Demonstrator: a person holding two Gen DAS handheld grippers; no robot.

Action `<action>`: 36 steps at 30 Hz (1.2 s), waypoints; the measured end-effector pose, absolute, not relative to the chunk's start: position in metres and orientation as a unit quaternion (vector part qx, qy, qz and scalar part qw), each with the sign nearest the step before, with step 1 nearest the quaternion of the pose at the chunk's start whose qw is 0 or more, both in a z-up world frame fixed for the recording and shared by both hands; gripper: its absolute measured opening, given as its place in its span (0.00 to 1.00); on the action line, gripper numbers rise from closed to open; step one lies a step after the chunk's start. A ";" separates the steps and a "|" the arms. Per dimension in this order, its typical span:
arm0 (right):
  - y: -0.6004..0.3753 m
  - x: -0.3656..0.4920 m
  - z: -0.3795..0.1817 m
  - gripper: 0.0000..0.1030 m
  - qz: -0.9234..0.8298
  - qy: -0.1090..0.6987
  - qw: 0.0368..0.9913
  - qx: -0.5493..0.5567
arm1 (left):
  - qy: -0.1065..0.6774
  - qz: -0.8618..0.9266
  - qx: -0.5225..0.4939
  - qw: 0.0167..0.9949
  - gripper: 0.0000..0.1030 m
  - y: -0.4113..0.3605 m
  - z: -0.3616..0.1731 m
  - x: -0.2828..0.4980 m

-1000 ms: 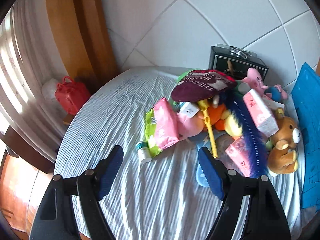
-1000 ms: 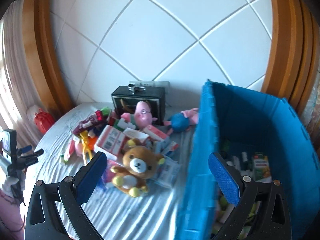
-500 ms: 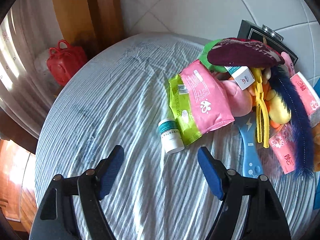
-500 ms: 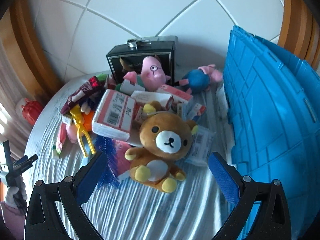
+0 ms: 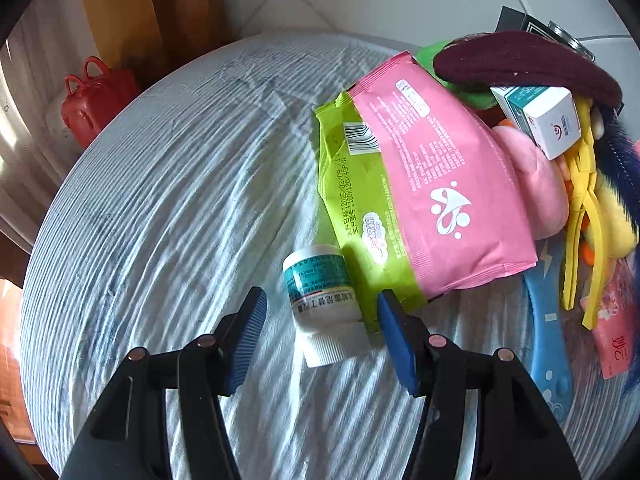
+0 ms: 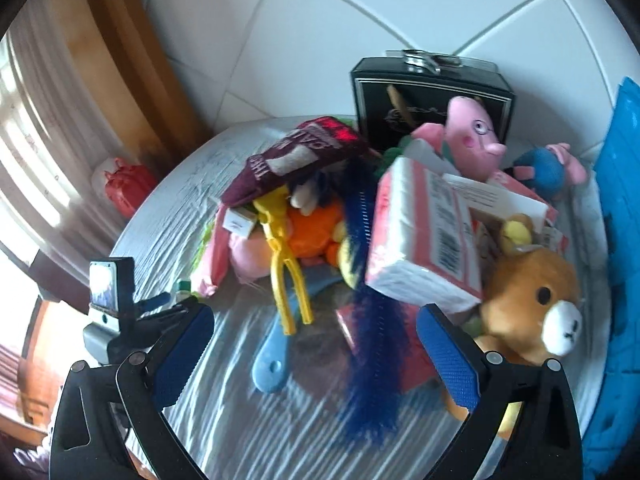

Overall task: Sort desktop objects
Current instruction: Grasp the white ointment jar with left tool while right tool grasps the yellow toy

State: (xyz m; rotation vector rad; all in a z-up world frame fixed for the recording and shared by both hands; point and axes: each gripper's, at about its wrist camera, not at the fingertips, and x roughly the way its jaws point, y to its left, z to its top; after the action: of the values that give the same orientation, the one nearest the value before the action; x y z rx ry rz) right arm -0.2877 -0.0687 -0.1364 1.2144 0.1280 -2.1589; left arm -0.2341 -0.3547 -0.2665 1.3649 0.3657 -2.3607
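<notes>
A small white bottle (image 5: 324, 304) with a teal label lies on its side on the striped cloth. My left gripper (image 5: 321, 298) straddles it, jaws closing, and a gap still shows between each pad and the bottle. Right beside the bottle lie a green packet (image 5: 348, 184) and a pink packet (image 5: 436, 184). My right gripper (image 6: 314, 320) hangs open over the pile, above a dark blue fuzzy strip (image 6: 368, 320), a blue paddle (image 6: 276, 348) and yellow tongs (image 6: 284, 264), and holds nothing.
A brown bear plush (image 6: 532, 300), a pink tissue pack (image 6: 424, 240), a pig plush (image 6: 472, 136) and a black box (image 6: 420, 92) crowd the back right. The blue bin (image 6: 616, 240) stands at the right edge. A red bag (image 5: 96, 100) sits beyond the table's left edge.
My left gripper sank toward the table, came around the white bottle and narrowed its jaws. My right gripper swung left from the blue bin and dropped over the toy pile.
</notes>
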 end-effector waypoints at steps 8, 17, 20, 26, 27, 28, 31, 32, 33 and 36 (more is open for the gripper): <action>-0.143 -0.326 -0.183 0.75 -0.807 0.097 0.343 0.471 | 0.149 -0.840 0.485 0.191 0.55 -0.370 -0.284 -0.235; -0.196 -0.358 -0.232 0.42 -0.796 0.121 0.338 0.487 | 0.141 -0.843 0.472 0.217 0.33 -0.379 -0.281 -0.245; -0.200 -0.366 -0.246 0.33 -0.798 0.120 0.332 0.489 | 0.141 -0.842 0.473 0.218 0.33 -0.375 -0.279 -0.244; -0.182 -0.352 -0.234 0.12 -0.800 0.113 0.346 0.478 | 0.147 -0.851 0.454 0.221 0.32 -0.371 -0.267 -0.231; -0.176 -0.347 -0.230 0.12 -0.798 0.107 0.351 0.478 | 0.146 -0.854 0.449 0.220 0.32 -0.370 -0.262 -0.228; -0.171 -0.341 -0.227 0.12 -0.797 0.104 0.355 0.477 | 0.145 -0.857 0.443 0.218 0.32 -0.366 -0.255 -0.223; -0.153 -0.319 -0.213 0.12 -0.799 0.098 0.365 0.469 | 0.139 -0.869 0.424 0.213 0.33 -0.353 -0.232 -0.208; -0.145 -0.310 -0.207 0.12 -0.800 0.093 0.367 0.465 | 0.137 -0.874 0.416 0.211 0.33 -0.347 -0.224 -0.202; -0.138 -0.302 -0.201 0.12 -0.803 0.090 0.369 0.460 | 0.138 -0.879 0.407 0.207 0.33 -0.345 -0.216 -0.196; -0.116 -0.280 -0.180 0.12 -0.815 0.085 0.369 0.438 | 0.133 -0.891 0.383 0.202 0.32 -0.331 -0.189 -0.178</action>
State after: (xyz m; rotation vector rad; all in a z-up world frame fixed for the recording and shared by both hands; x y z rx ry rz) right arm -0.2800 -0.1164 -0.1803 1.1247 0.2176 -2.0927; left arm -0.1778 -0.3313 -0.1893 1.0702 0.3703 -2.4888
